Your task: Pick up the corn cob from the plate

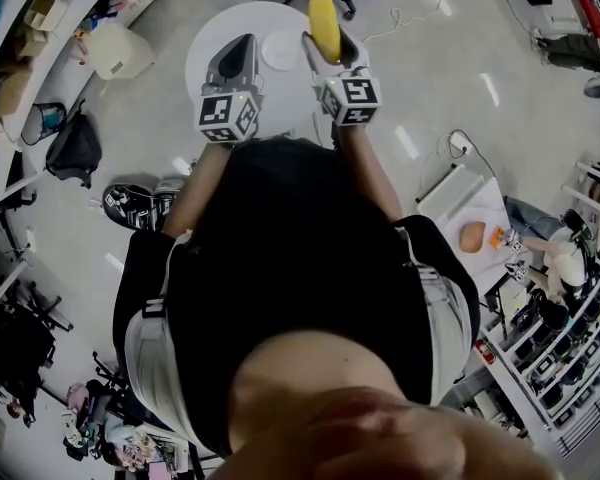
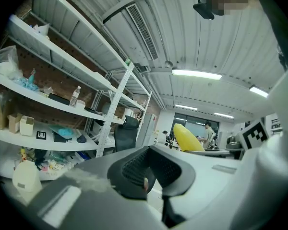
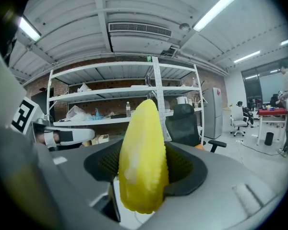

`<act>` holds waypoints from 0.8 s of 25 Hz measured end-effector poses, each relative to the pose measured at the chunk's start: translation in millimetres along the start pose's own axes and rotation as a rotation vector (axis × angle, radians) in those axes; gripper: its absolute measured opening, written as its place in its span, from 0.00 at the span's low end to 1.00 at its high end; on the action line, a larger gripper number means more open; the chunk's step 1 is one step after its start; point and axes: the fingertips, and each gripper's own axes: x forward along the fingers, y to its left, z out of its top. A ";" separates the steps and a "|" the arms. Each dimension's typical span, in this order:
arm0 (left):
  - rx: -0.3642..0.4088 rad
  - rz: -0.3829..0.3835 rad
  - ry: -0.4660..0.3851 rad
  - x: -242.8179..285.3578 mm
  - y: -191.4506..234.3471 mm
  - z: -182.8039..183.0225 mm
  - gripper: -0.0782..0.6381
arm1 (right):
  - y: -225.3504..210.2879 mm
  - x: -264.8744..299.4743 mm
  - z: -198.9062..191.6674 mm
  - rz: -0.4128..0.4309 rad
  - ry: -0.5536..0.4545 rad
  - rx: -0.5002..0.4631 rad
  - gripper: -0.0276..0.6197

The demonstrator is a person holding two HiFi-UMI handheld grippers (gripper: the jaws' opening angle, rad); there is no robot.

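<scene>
Corn cob [image 3: 141,143] upright between the jaws of the right hand-held gripper [image 3: 145,174], firmly grasped.

The corn cob [image 1: 323,23] sits in the right claw [image 1: 325,43], up over the tabletop [image 1: 220,28]. The plate [image 1: 279,51] lies on the tabletop between both claws, with the left claw [image 1: 235,60] just beside it.

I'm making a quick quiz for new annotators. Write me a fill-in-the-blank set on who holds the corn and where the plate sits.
1. The yellow corn cob is clamped in the jaws of the ____ gripper.
2. The left gripper, its jaws together, holds ____.
3. In the head view, the small white round plate on the round white table lies ____ the two grippers.

Missing words: right; nothing; between
</scene>
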 end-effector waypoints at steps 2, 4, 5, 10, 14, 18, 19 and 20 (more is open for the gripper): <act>0.001 0.000 -0.001 1.0 -0.6 -0.5 0.12 | -1.6 -1.0 0.5 0.000 -0.007 0.002 0.45; 0.002 -0.001 -0.002 1.5 -0.8 -0.6 0.12 | -2.6 -2.2 -0.1 -0.002 -0.009 0.005 0.45; 0.002 -0.001 -0.002 1.6 -0.7 -0.4 0.12 | -2.6 -2.6 -0.5 -0.003 -0.009 0.006 0.45; 0.000 0.006 -0.006 3.2 0.9 0.6 0.12 | -3.1 -1.7 -0.1 -0.002 -0.012 0.000 0.45; -0.001 0.006 -0.003 4.0 1.4 0.2 0.12 | -3.1 -0.7 1.7 -0.002 -0.016 -0.005 0.45; -0.001 0.005 -0.002 3.4 -0.2 0.6 0.12 | -4.3 -2.6 2.0 -0.005 -0.015 -0.005 0.45; -0.001 0.006 -0.003 3.1 -0.7 0.8 0.12 | -4.9 -3.3 1.9 -0.006 -0.016 -0.005 0.45; 0.000 0.006 -0.003 2.7 -1.4 0.7 0.12 | -5.2 -4.2 1.7 -0.006 -0.017 -0.005 0.45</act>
